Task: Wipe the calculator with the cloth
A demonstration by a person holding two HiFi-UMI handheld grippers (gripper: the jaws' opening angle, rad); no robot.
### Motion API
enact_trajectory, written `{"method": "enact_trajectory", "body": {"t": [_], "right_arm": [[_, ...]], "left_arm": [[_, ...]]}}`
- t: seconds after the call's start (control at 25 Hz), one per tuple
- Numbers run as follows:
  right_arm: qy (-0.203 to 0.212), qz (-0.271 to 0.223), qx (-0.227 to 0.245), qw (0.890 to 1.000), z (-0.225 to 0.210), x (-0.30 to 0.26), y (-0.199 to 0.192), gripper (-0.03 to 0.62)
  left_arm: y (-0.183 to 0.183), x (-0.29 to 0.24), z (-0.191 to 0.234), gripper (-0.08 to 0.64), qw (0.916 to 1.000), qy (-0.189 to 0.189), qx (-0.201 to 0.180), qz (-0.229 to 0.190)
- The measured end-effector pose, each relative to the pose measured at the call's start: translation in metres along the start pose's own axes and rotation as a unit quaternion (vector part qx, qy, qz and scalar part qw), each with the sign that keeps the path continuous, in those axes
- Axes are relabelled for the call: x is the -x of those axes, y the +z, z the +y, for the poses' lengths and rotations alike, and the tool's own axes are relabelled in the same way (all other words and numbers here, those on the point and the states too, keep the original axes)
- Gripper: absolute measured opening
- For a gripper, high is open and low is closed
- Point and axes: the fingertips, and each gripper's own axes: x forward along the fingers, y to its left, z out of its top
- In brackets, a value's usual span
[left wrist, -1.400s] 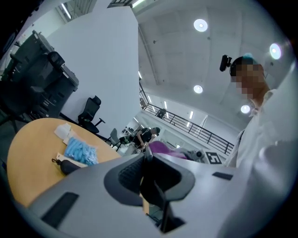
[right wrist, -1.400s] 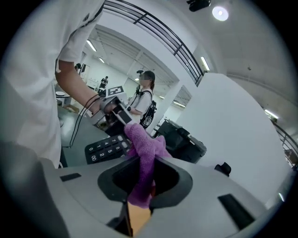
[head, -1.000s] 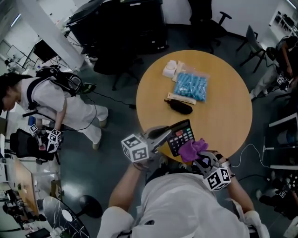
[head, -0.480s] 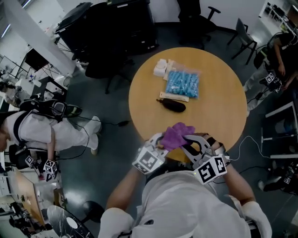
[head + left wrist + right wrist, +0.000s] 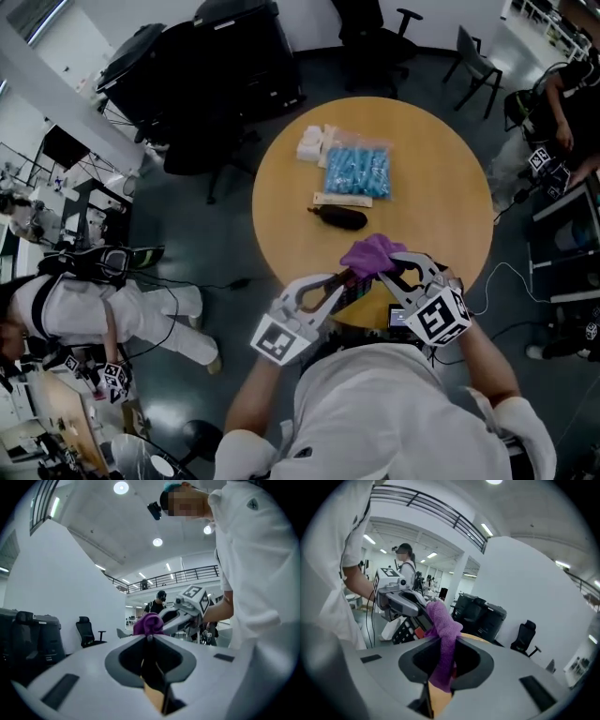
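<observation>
Since a second ago, the calculator (image 5: 352, 291) has been raised from the table's near edge and rolled from keys-up to nearly edge-on. The purple cloth (image 5: 372, 253) has been brought up on top of it. The calculator is clamped between the jaws of the left gripper (image 5: 343, 278). It is a dark slab with pale keys and a red one, seen best in the right gripper view; in the head view most of it is covered. The cloth is pinched between the jaws of the right gripper (image 5: 388, 263), bunched into a fuzzy wad that is laid against the calculator's upper side. Both are held in the air over the near rim of the round wooden table (image 5: 450, 197).

Farther back on the table are laid a clear bag of blue pieces (image 5: 358, 171), white packets (image 5: 314, 142), a pale flat strip (image 5: 342, 200) and a dark oblong pouch (image 5: 337, 217). Around the table a grey floor, black office chairs (image 5: 375, 37) and another person in white (image 5: 94, 309) are seen.
</observation>
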Motion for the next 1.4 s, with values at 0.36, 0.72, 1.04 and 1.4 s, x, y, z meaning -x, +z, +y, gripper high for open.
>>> {"method": "enact_trajectory", "body": {"t": [0.36, 0.72, 1.04, 1.4], "right_arm": [[0.112, -0.062, -0.312, 0.941, 0.022, -0.011, -0.054, 0.075], [0.192, 0.009, -0.342, 0.92, 0.09, -0.026, -0.113, 0.075], [0.192, 0.086, -0.311, 0.927, 0.084, -0.002, -0.169, 0.075], [0.249, -0.067, -0.093, 0.962, -0.012, 0.145, 0.011, 0.075]], "left_arm": [[0.011, -0.007, -0.004, 0.052, 0.9997, 0.012, -0.021, 0.007], [0.009, -0.02, -0.024, 0.052, 0.992, -0.03, -0.12, 0.021], [0.019, -0.025, -0.052, 0.052, 0.9768, -0.093, -0.192, 0.019], [0.062, 0.007, -0.122, 0.052, 0.9016, -0.306, -0.306, 0.005]]}}
